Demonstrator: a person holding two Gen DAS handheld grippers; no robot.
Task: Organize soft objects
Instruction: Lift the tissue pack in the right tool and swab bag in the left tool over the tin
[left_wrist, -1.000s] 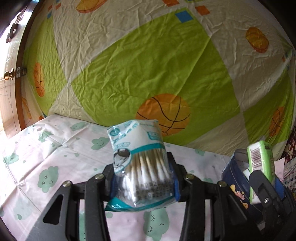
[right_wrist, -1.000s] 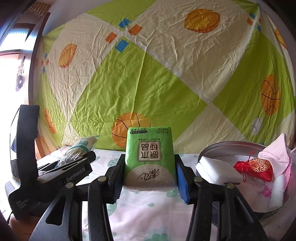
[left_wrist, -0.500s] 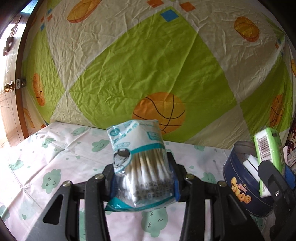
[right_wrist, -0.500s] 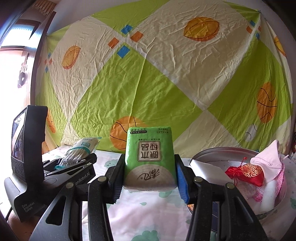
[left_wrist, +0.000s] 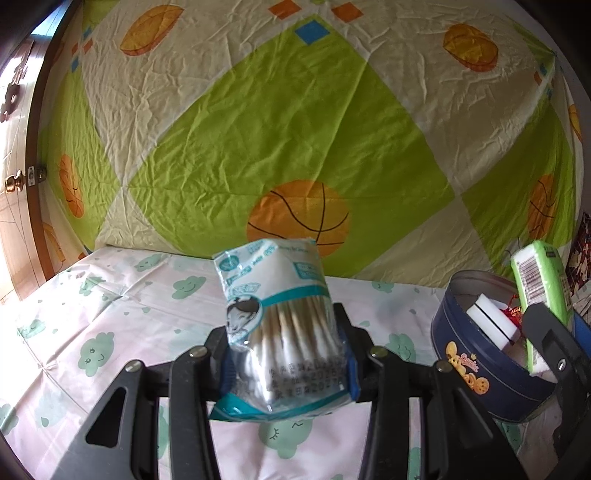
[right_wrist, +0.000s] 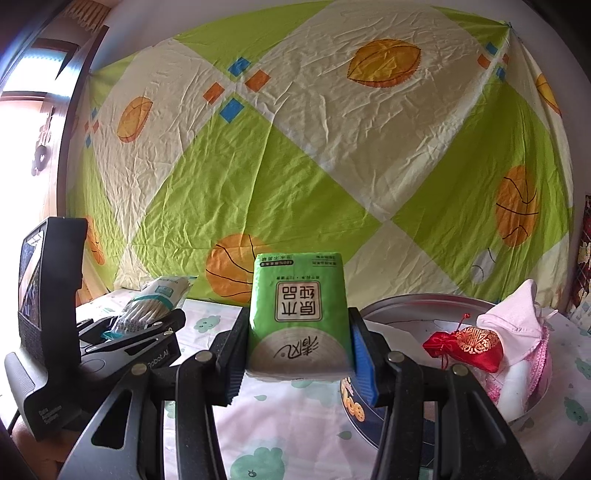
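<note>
Both grippers have slid toward the blue tin (left_wrist: 476, 373) — more of it shows now.
Left gripper (left_wrist: 286, 354) clamps the cotton-swab pack (left_wrist: 280, 317), right gripper (right_wrist: 299, 350) clamps the green tissue pack (right_wrist: 299, 314); tin holds a white block (left_wrist: 493, 323), red pouch (right_wrist: 467, 347), pink cloth (right_wrist: 511, 319).

Both wrist views low, close over table, facing hung sheet (left_wrist: 295, 129).

Tissue pack (right_wrist: 299, 314): lower sides covered by pads, underside unseen.
Tin (right_wrist: 406, 306): near wall behind tissue pack and gripper frame (floor buried under contents).
Swab bag (left_wrist: 284, 332): print near its base too blurred to read.
</note>
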